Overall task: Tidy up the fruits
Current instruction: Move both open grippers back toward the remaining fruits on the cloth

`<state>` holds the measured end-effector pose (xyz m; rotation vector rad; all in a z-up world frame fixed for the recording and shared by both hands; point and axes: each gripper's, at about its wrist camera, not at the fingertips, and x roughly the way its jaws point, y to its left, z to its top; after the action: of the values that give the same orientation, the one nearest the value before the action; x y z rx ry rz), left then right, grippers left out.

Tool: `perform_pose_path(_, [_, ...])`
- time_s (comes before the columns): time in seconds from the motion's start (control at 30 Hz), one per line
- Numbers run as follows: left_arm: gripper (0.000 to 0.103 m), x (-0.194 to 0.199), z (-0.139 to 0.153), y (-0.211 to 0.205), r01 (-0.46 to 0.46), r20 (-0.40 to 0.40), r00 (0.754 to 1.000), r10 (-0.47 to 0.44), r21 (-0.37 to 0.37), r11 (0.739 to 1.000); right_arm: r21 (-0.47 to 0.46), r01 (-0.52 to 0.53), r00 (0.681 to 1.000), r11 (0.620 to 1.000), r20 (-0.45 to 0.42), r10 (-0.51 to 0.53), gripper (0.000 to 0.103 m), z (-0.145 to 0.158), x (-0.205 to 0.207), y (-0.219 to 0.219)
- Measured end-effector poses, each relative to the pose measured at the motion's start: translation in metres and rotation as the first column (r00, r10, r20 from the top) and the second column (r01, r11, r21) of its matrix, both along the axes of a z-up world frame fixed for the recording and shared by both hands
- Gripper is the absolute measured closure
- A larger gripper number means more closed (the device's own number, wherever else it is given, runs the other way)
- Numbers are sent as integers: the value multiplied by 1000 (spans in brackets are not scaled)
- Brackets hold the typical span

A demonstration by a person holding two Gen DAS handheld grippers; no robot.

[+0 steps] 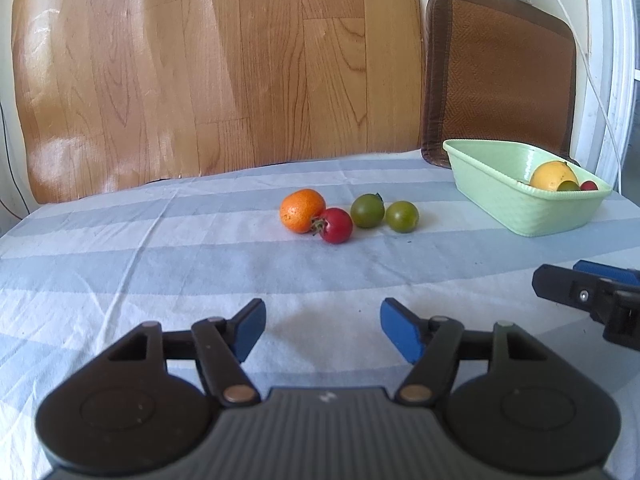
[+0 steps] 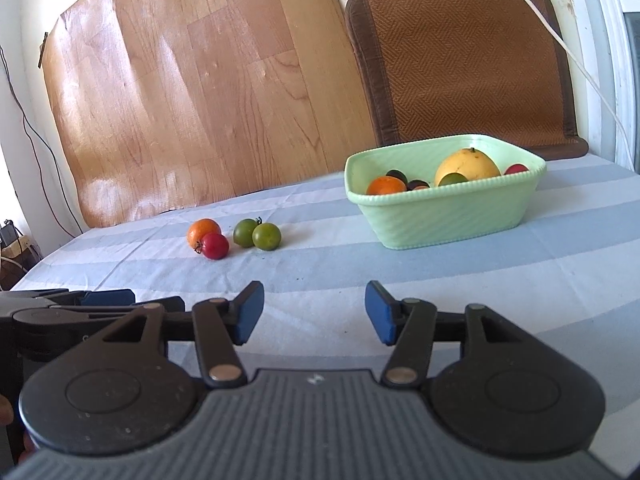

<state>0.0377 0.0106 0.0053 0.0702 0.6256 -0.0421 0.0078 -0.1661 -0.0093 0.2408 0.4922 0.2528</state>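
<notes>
An orange fruit (image 1: 302, 210), a red tomato (image 1: 335, 225) and two green tomatoes (image 1: 367, 210) (image 1: 402, 216) lie in a row on the striped cloth, ahead of both grippers. The same fruits show in the right wrist view: orange (image 2: 203, 230), red (image 2: 215, 245), green (image 2: 245, 232) (image 2: 267, 236). A pale green basket (image 2: 432, 216) at the right holds a yellow fruit (image 2: 467, 167), an orange (image 2: 386, 186) and several small fruits. It also shows in the left wrist view (image 1: 520, 210). My left gripper (image 1: 323, 330) is open and empty. My right gripper (image 2: 314, 312) is open and empty.
A wood-pattern sheet (image 1: 200, 60) and a brown woven mat (image 1: 500, 76) lean against the wall behind the table. A white cable (image 2: 560, 44) hangs at the right. The right gripper's finger (image 1: 576, 288) shows at the right edge of the left wrist view.
</notes>
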Motion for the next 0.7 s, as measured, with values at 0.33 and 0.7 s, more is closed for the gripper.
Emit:
perform_pose_path(0.33, [26, -2, 1, -1, 2, 12, 1000, -2, 1, 1000, 0, 0, 1000, 1000, 1, 0, 44, 0, 0, -1])
perform_pose_path(0.7, [26, -2, 1, 1, 13, 11, 1000, -13, -6, 1000, -1, -2, 1000, 1000, 0, 2, 44, -1, 0, -1])
